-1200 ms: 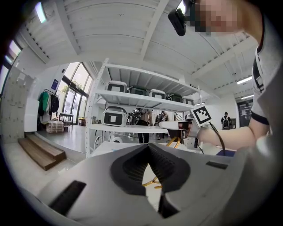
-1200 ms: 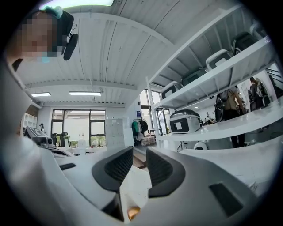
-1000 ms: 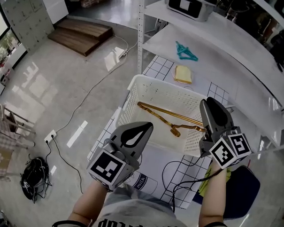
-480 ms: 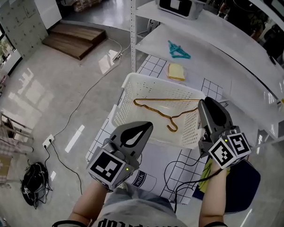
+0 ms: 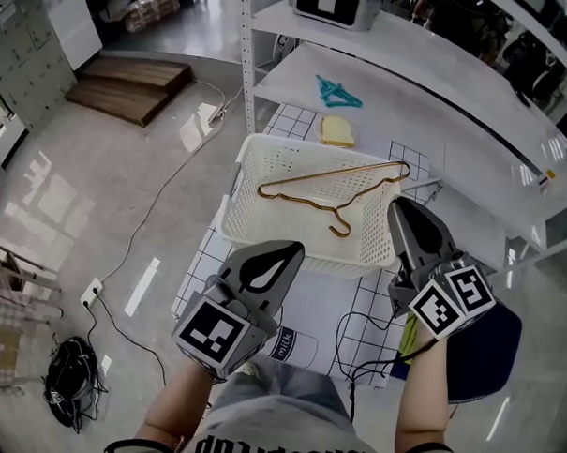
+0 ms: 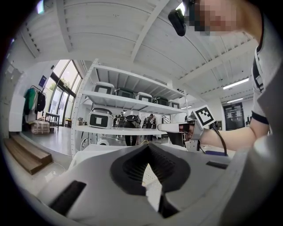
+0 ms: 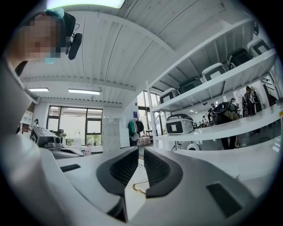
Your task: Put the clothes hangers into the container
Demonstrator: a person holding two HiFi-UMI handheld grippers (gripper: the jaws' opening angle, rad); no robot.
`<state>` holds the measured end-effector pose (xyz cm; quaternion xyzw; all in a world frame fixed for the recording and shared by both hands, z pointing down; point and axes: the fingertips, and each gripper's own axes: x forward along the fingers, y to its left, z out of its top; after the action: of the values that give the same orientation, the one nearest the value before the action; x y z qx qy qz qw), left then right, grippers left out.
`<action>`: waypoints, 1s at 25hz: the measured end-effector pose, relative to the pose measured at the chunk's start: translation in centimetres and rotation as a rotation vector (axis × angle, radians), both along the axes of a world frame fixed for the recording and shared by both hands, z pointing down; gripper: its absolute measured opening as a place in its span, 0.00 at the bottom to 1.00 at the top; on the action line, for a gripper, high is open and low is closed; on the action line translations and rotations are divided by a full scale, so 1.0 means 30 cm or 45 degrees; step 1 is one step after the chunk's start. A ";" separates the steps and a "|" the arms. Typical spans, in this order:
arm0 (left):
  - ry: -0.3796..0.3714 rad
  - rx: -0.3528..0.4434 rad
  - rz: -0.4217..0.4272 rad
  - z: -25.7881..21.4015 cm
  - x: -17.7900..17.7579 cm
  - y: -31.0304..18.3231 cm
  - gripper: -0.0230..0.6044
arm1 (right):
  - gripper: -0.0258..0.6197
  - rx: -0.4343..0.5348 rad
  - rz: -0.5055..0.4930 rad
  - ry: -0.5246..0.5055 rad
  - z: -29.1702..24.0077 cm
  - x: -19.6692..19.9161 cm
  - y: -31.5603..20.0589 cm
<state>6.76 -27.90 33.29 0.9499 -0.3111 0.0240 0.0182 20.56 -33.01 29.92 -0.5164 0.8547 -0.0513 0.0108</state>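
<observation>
Inside basket, hanger reaches far rim | right gripper closing, empty

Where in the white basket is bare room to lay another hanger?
In the basket, bare floor lies at the left, between the left wall and the gold hanger, and along the near wall left of its hook. The hanger crowds the right side.

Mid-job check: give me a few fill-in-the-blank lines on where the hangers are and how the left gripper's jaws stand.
1. The gold hanger rests in the white ___.
2. The teal hanger lies on the ___, outside the basket.
3. The left gripper is empty, and its jaws are ___.
4. The number of hangers in the basket is ___.

Missing words: basket; shelf; shut; one
</observation>
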 end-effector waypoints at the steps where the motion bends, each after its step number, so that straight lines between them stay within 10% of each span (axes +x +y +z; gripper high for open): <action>1: 0.003 -0.007 0.008 -0.001 -0.006 0.014 0.06 | 0.09 0.002 0.008 -0.001 -0.002 -0.007 0.017; 25: 0.036 0.034 0.184 -0.064 -0.109 0.287 0.06 | 0.03 0.027 0.085 0.005 -0.013 -0.226 0.401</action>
<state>3.47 -19.30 31.36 0.9703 -0.2418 0.0077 0.0081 13.77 -20.98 29.52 -0.5447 0.8375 -0.0406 0.0163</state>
